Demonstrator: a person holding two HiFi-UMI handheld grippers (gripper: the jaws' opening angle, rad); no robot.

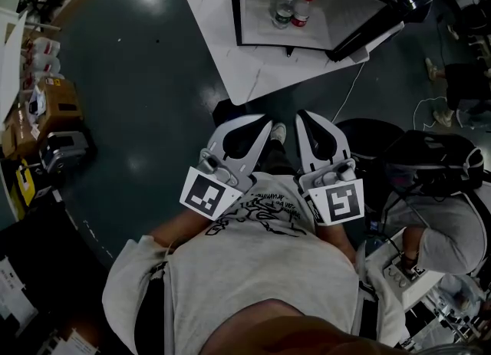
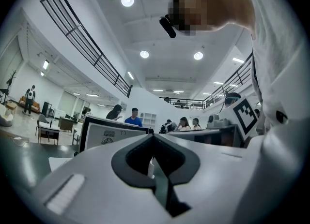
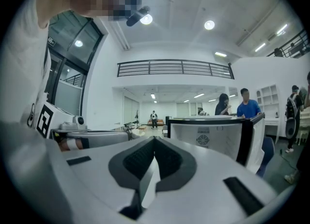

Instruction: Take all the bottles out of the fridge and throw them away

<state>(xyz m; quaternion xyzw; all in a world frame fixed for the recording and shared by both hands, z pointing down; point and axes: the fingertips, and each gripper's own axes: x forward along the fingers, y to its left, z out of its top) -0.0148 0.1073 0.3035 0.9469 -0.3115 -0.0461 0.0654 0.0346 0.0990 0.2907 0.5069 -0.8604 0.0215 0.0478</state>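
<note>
Right now your left gripper (image 1: 261,129) and right gripper (image 1: 305,119) are both pinched shut and empty, close to your body. The 2 bottles, green-capped (image 1: 285,10) and red-capped (image 1: 302,10), stand side by side inside the open fridge (image 1: 257,12), well apart from both grippers. Open 1 gripper wide before reaching in, then clamp mid-body, not the cap.

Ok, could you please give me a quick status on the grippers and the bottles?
Left gripper, right gripper: jaws shut, empty. Green-label bottle, red-cap bottle side by side in open fridge. Nothing seen blocking it.
</note>
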